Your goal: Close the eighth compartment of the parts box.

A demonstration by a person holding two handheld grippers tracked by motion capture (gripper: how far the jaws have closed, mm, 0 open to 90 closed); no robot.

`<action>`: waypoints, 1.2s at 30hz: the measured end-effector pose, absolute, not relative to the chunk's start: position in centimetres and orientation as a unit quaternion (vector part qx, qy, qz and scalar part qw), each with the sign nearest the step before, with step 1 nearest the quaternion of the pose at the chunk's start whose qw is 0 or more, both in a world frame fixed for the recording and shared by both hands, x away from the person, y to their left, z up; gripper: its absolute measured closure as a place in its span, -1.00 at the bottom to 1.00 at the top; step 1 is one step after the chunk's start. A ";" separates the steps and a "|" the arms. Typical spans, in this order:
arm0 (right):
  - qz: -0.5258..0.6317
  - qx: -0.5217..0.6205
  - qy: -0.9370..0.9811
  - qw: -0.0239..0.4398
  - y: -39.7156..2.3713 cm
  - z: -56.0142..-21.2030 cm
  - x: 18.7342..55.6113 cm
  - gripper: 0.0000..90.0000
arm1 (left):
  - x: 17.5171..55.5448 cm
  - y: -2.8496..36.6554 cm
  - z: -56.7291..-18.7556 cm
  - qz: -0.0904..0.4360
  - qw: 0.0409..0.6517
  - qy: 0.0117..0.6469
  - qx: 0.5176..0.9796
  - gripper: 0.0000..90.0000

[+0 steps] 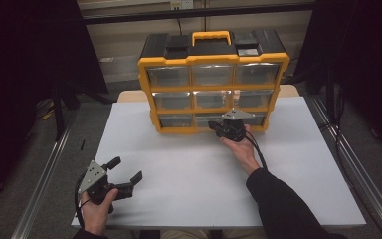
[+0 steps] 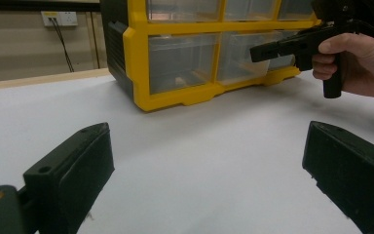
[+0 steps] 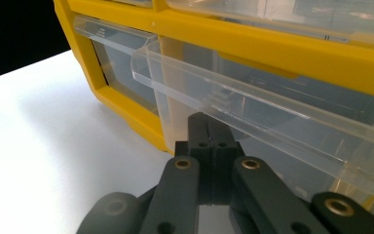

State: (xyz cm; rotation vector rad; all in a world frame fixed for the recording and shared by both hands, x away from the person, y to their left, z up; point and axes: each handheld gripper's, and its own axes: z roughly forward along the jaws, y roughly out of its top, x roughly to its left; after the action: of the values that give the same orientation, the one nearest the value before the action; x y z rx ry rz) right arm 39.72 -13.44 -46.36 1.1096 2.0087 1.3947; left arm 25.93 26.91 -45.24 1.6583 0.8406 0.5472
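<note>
Left gripper (image 1: 128,173): nearest the person, at the near left of the table, held in the left hand (image 1: 97,209); its 2 black jaws stand wide apart with nothing between them, seen also in its own view (image 2: 209,170).
Table (image 1: 179,169): white top, bare between the 2 grippers.
Right forearm: a dark sleeve (image 1: 283,204) reaches from the bottom edge toward the middle of the table.
Right hand (image 1: 241,149): holds the right gripper by its handle, near the foot of the cabinet.
Right gripper (image 1: 219,128): its jaws are pressed together with no gap, seen in its own view (image 3: 208,141); the tips sit just under the lip of a clear drawer, and whether they pinch any part of it cannot be told.
Clear drawer (image 3: 253,112): in the bottom row of the cabinet, pulled slightly out from the yellow frame.
Drawer cabinet (image 1: 213,84): yellow and black, standing upright at the far middle of the table, with 3 rows of 3 clear drawers.
Carry handle (image 1: 211,36): yellow, on the cabinet's top.
Wall socket (image 2: 59,18): on the wall beyond the table, in the left gripper view.
</note>
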 end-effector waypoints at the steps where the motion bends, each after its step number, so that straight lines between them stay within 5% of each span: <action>1: 0.506 0.403 0.729 0.226 -13.4 -46.4 39.7 1.00 | 26.0 26.9 -45.2 0.234 0.566 0.356 0.706 -0.90; 36: 0.498 0.421 0.719 0.239 -13.5 -46.8 40.8 1.00 | 25.9 27.0 -45.2 0.233 0.564 0.356 0.708 -0.90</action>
State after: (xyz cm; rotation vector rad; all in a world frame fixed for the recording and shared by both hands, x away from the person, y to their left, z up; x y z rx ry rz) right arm 40.80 -13.51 -46.79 1.1519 1.9693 1.3638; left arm 25.94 26.97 -45.24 1.6647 0.8368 0.5484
